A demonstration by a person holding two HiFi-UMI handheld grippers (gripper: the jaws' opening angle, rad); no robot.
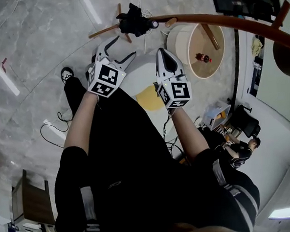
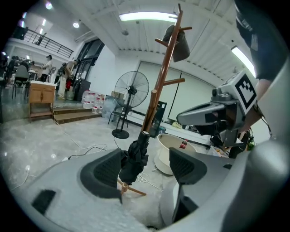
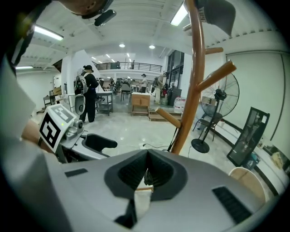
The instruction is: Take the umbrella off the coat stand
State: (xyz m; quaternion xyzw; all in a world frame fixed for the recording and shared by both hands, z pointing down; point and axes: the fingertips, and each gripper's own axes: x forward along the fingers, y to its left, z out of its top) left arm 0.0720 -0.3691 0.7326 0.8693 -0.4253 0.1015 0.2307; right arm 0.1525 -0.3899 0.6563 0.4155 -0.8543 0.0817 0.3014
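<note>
A folded black umbrella [image 1: 133,20] hangs low on the wooden coat stand [image 1: 212,20], close to its base. In the left gripper view the umbrella [image 2: 134,158] shows through the gap between the jaws, farther off and not touched. My left gripper [image 1: 119,50] is open and empty, just short of the umbrella. My right gripper [image 1: 164,54] is beside it, shut with its pads together on nothing. The stand's pole [image 3: 197,68] rises just beyond the right gripper [image 3: 146,174]. A dark hat [image 2: 179,43] hangs near the top of the stand.
A round white tub [image 1: 199,43] with a small red bottle in it stands right of the stand's base. A floor fan [image 2: 131,90] is behind. Cables [image 1: 52,128] trail on the marble floor. A seated person [image 1: 240,149] is at the lower right.
</note>
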